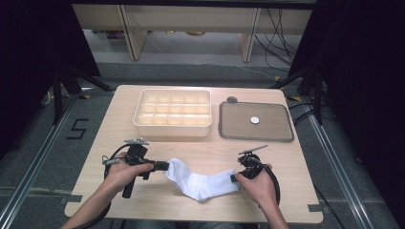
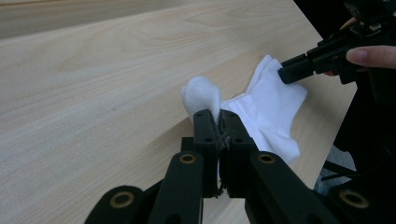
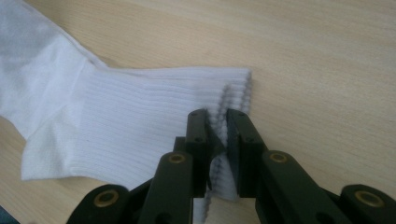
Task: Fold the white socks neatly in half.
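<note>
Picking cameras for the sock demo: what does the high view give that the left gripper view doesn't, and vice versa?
High view alone: the compartment box, the grey tray with a small white disc, both forearms, and the white sock stretched between the left gripper and right gripper.
Left gripper view alone: its jaws pinched shut on the sock's toe end, close up.
Shared: the sock on the wooden table, and the right gripper at the ribbed cuff.

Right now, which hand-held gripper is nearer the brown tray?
Right. The right hand-held gripper sits just below the tray; the left hand-held gripper is farther left, below the divided box.
</note>
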Tool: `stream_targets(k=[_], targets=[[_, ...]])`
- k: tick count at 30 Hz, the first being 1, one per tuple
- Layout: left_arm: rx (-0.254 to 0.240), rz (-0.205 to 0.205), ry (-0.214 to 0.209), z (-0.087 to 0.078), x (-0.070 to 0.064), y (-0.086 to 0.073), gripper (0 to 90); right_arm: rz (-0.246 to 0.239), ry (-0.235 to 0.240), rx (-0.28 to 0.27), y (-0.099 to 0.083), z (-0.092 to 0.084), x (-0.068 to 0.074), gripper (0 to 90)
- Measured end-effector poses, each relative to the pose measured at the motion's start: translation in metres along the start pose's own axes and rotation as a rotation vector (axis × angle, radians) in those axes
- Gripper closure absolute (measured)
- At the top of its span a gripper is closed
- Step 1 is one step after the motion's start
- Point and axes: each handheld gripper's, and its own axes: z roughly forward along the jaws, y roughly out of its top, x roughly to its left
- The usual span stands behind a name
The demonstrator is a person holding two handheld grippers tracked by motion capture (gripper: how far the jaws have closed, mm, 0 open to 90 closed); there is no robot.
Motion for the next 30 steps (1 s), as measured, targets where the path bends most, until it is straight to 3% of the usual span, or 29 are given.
stream_targets(k=[2,3,7,8,9,12,13,14,16,21,22,25,28,30], targets=[[-0.001,0.003,0.002,0.0,0.0,0.001,86.1,-0.004,0.001,-0.004,0.0,0.001,0.002,80.0],[0.0,0.004,0.0,0.0,-0.001,0.002,86.2,0.018,0.012,-0.004,0.001,0.001,0.005,80.0],[-0.004,0.004,-0.007,0.0,-0.002,0.003,86.3,-0.046,0.01,-0.035,0.002,0.004,0.004,79.8],[-0.007,0.001,-0.009,0.0,-0.002,0.003,86.3,-0.008,0.012,-0.013,0.002,0.004,0.007,79.8],[-0.008,0.0,-0.009,0.0,-0.002,0.004,86.3,-0.004,0.014,-0.018,0.002,0.004,0.008,79.8],[-0.009,0.0,-0.013,0.001,-0.003,0.005,86.4,-0.001,0.006,-0.013,0.003,0.005,0.01,79.8],[-0.01,-0.003,-0.015,0.002,-0.004,0.006,86.4,-0.034,0.019,-0.04,0.003,0.007,0.01,79.8],[-0.011,-0.001,-0.012,0.002,-0.004,0.006,86.4,0.007,0.013,-0.014,0.003,0.005,0.013,79.8],[-0.012,0.004,-0.01,0.003,-0.005,0.007,86.4,-0.01,0.018,-0.017,0.004,0.007,0.012,79.8],[-0.01,0.012,-0.018,0.007,-0.009,0.01,86.4,0.007,0.011,-0.021,0.003,0.007,0.016,79.7],[-0.005,0.016,-0.021,0.008,-0.01,0.01,86.4,-0.039,0.015,-0.052,0.003,0.009,0.014,79.7],[-0.001,0.022,-0.025,0.011,-0.012,0.011,86.4,0.013,0.038,-0.023,0.003,0.006,0.018,79.6],[0.002,0.025,-0.026,0.013,-0.014,0.012,86.4,0.02,0.041,-0.025,0.002,0.007,0.019,79.2],[0.0,0.026,-0.028,0.015,-0.014,0.012,86.4,0.013,0.009,-0.03,0.002,0.008,0.018,78.8]])
